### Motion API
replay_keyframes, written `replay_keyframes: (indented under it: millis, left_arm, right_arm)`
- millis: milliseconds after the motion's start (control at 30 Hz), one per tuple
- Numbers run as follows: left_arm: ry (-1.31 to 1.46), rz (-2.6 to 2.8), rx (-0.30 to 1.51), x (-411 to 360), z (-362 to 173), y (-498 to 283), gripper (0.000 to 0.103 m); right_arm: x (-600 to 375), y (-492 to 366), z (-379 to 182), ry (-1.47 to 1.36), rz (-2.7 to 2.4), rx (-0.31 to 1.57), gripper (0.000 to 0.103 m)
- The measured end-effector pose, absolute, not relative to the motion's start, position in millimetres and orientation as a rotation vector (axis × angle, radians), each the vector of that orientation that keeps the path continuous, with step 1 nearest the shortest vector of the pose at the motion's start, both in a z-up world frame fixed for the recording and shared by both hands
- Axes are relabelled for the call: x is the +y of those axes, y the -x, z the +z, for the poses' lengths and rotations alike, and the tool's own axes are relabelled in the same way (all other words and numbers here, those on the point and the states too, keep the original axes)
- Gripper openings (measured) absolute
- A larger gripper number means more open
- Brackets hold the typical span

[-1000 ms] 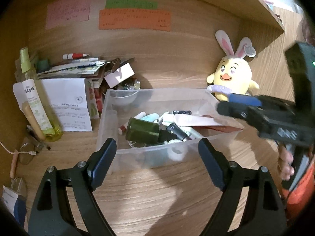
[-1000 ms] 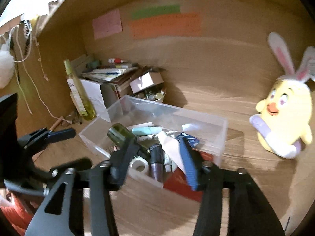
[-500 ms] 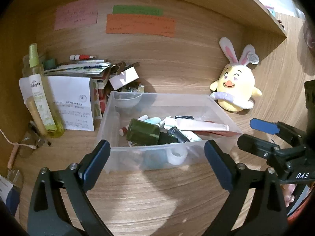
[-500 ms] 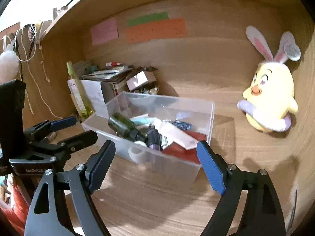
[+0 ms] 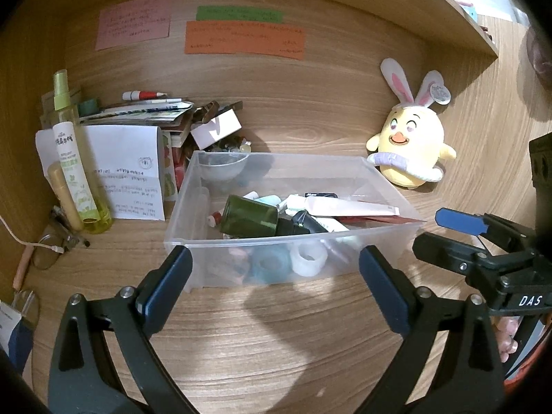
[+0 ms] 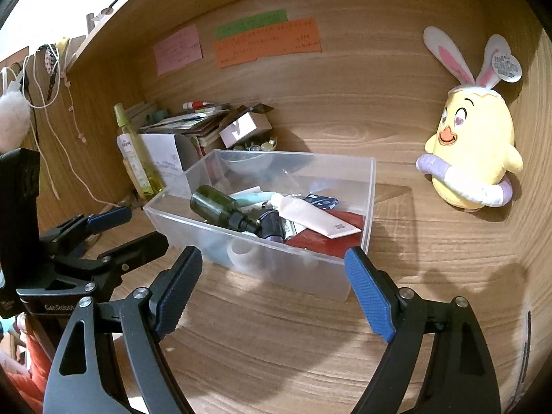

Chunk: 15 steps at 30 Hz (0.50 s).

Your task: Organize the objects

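Note:
A clear plastic bin (image 5: 345, 165) (image 6: 371, 186) stands on the wooden desk. It holds a dark green bottle (image 5: 250, 216) (image 6: 214, 204), a pale pink tube (image 5: 352, 207) (image 6: 310, 215), a red flat packet (image 6: 327, 238) and other small toiletries. My left gripper (image 5: 272, 286) is open and empty, just in front of the bin's near wall; it also shows in the right wrist view (image 6: 138, 227). My right gripper (image 6: 272, 289) is open and empty, in front of the bin's near right corner; it also shows in the left wrist view (image 5: 445, 231).
A yellow chick plush with rabbit ears (image 5: 410, 148) (image 6: 472, 148) stands to the right of the bin. A yellow-green spray bottle (image 5: 74, 158), a folded paper (image 5: 127, 172), a stack of papers and pens (image 5: 151, 110) and glasses (image 5: 51, 252) are at the left. Sticky notes (image 5: 241, 38) are on the back wall.
Both grippers have pulled back from the bin toward the desk's front. The right gripper, which was over the bin's contents with narrower jaws, is now wide open outside it.

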<state>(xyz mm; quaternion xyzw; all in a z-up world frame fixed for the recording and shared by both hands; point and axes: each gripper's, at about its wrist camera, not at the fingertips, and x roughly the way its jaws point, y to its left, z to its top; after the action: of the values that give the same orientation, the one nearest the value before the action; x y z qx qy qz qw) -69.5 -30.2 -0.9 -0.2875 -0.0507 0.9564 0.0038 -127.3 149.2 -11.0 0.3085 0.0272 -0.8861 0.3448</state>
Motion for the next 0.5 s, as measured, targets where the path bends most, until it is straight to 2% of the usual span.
replay_keyframes:
  millis: [500]
  left_arm:
    - [0.895, 2.999, -0.158, -27.5, -0.3, 66.9, 0.099]
  right_arm:
    - [147.6, 122.0, -8.7, -0.784, -2.312, 0.090, 0.084]
